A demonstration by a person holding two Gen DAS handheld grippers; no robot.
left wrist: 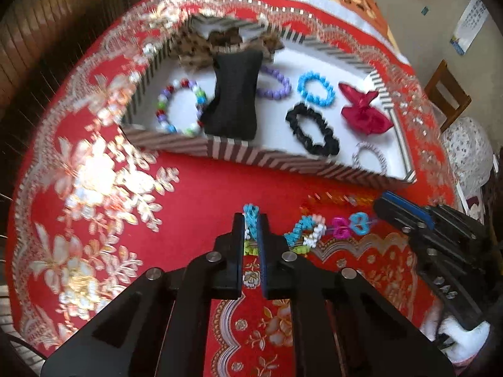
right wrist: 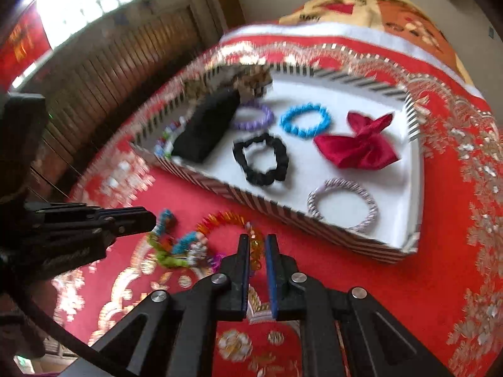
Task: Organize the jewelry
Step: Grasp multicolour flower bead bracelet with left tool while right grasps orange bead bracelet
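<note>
A surface draped in a red cloth (left wrist: 201, 182) with gold and silver floral embroidery fills most of both views. A shallow striped tray (left wrist: 283, 161) with a white floor sits on it in the upper centre of the frame. Directly on the cloth below the tray, near the lower centre, lie a multicoloured beaded chain (left wrist: 314, 229) and, just above it, an orange beaded bracelet (right wrist: 226, 220).

Domestic room, likely a home living or bedroom area. Evidence: table under a red embroidered tablecloth (left wrist: 195, 182) with metallic floral pattern; wooden chair (left wrist: 446, 94); wall calendar (left wrist: 470, 22); patterned blanket (right wrist: 377, 12); slatted wooden panel (right wrist: 125, 62) below a bright window (right wrist: 94, 0).
</note>
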